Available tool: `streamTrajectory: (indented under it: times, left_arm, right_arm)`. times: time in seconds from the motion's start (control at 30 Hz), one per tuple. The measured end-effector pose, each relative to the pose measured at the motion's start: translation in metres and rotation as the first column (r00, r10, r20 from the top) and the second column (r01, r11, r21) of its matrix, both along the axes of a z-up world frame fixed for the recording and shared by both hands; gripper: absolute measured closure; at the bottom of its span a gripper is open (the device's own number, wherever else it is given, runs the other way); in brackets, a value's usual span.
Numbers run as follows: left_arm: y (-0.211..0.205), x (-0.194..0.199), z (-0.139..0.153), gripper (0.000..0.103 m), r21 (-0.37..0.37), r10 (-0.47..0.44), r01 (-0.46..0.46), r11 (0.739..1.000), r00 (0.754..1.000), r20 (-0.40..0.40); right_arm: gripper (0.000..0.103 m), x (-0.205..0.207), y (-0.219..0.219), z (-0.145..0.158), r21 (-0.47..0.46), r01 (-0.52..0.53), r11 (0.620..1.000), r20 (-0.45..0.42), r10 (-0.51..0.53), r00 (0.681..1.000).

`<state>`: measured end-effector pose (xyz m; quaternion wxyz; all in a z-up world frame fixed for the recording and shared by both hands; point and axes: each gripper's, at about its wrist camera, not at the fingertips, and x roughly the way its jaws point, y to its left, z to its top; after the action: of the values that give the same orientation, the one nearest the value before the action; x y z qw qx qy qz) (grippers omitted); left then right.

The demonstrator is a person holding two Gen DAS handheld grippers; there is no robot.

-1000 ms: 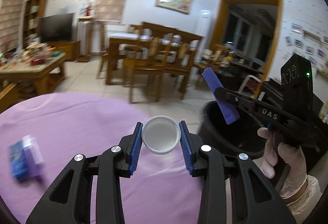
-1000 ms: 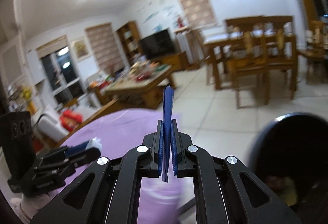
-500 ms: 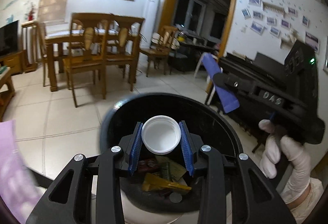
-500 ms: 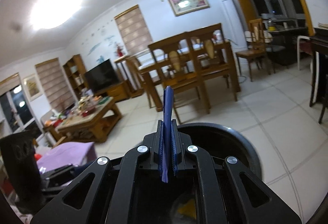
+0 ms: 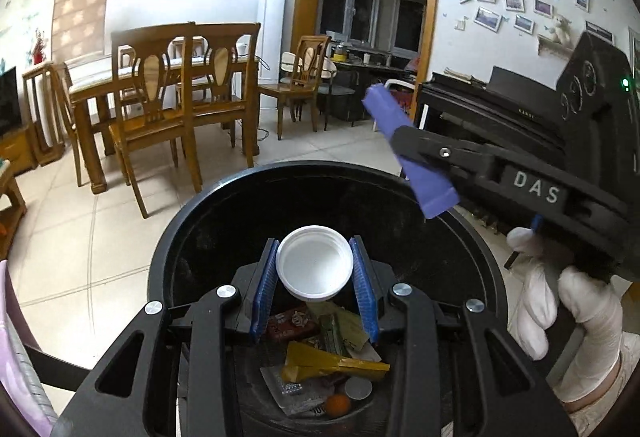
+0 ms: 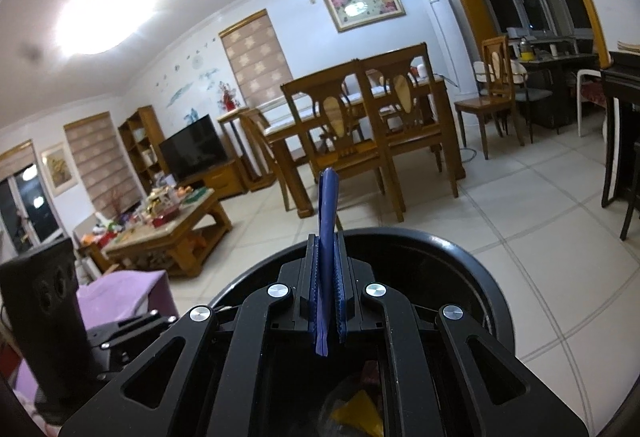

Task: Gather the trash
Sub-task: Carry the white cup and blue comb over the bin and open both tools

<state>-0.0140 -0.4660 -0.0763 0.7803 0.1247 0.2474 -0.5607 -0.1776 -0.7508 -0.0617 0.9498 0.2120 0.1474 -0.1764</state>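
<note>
My left gripper [image 5: 315, 279] is shut on a white round plastic lid [image 5: 315, 261] and holds it over the open black trash bin [image 5: 192, 237]. The bin holds several wrappers [image 5: 332, 361] and scraps. My right gripper [image 6: 328, 269] is shut on a flat blue wrapper [image 6: 327, 209], held upright above the bin's rim [image 6: 440, 241]. In the left wrist view the right gripper [image 5: 404, 145] sits at the bin's right edge with the blue wrapper [image 5: 404, 153] sticking out of it.
The purple-covered table [image 6: 120, 289] lies to the left, with its edge also in the left wrist view [image 5: 12, 357]. Wooden dining table and chairs [image 5: 168, 85] stand on the tiled floor behind the bin. A black piano [image 5: 500, 109] stands to the right.
Both grippers swung from over the purple table to over the black bin, still holding the lid and the blue wrapper. In the last half second they moved only slightly.
</note>
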Motion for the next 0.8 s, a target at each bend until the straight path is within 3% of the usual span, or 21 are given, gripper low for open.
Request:
streamTrajectory:
  times: [0.8]
  left_arm:
    - [-0.002,0.001,0.006,0.067,-0.009,-0.050,0.050,0.999,0.999,-0.011]
  right_arm:
    - [0.095,0.018,0.015,-0.016,0.005,0.009,1.000,-0.028,-0.009,1.000]
